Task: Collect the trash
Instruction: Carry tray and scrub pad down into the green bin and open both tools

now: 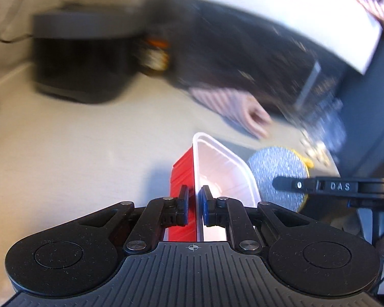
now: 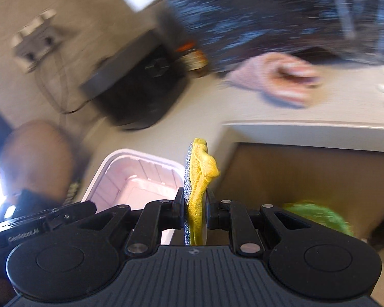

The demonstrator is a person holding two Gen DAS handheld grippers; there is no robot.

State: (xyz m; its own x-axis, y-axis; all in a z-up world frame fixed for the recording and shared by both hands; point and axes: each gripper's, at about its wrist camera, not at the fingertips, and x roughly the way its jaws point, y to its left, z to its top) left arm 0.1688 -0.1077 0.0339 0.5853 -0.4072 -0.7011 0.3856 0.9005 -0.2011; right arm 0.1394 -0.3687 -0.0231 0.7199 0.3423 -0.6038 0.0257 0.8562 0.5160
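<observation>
Cataloguing by view, left wrist first: left tool (image 1: 195, 206), jaws pressed together on one wall of a plastic tray (image 1: 217, 168), red outside and white inside; the thin rim gives a narrow bite, which likely explains the edge grip, and the tray is carried clear of the pale floor (image 1: 64, 153) with its open side turned right. Just beside it, a round glittery silver pad (image 1: 276, 176) with a yellow rim, held by the other tool, whose black arm enters from the right. Background, blurred: a dark bin-like box (image 1: 76, 58), a pink slipper (image 1: 243, 112), dark patterned fabric above it. Right wrist view: right tool (image 2: 195, 204), jaws pinching the pad (image 2: 199, 174) edge-on, silver face left, crumpled yellow backing right; a flat item of this kind seems easiest gripped across its thickness. The tray (image 2: 138, 176) sits just left, its white inside showing. To the right, a white table edge (image 2: 307, 128) over a brown surface, a blurred green object (image 2: 320, 215) low down. Both trash items appear in transit, probably toward the dark box (image 2: 140, 89); that is a judgement.
</observation>
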